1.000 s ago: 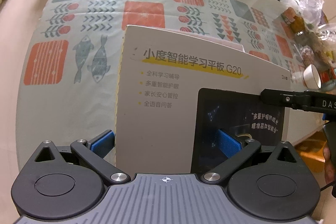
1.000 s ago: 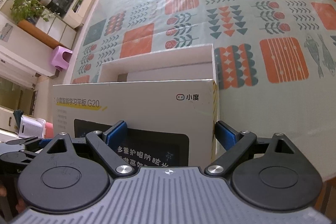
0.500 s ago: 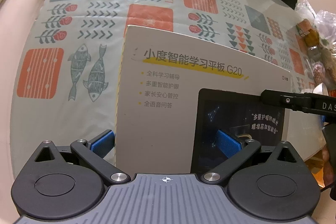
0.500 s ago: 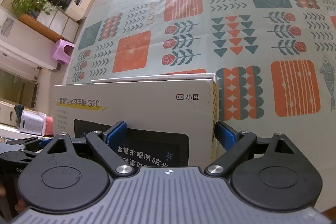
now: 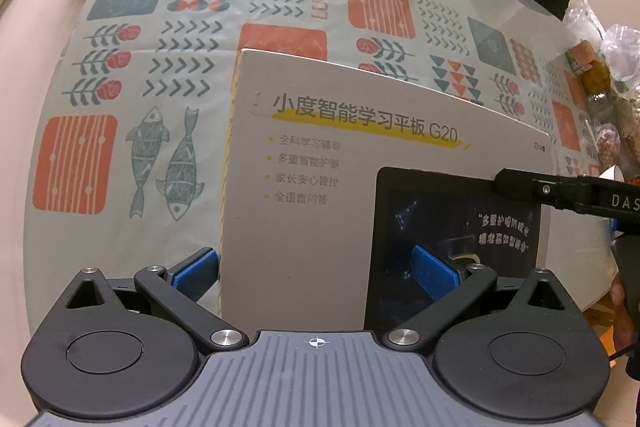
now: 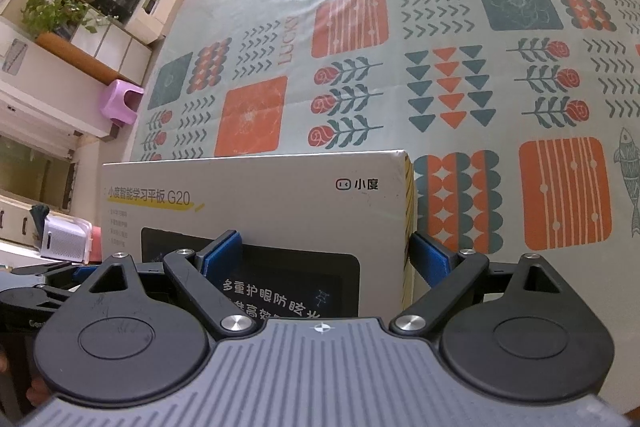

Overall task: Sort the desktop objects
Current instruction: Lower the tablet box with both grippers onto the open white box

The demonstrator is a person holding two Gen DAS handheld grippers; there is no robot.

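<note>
Both grippers, left (image 5: 316, 267) and right (image 6: 326, 253), clamp the lid's (image 5: 320, 211) near corners, frame centre (stiff, light, slick card, I judge); corners suit.

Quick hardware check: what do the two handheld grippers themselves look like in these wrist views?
Both match: the left gripper and right gripper each have a ribbed grey body with a small crosshair mark, two round black housings, black linkage arms on silver pivot bolts, and blue ribbed fingers. From the left view, the right gripper's black side shows white "DAS" lettering.
</note>
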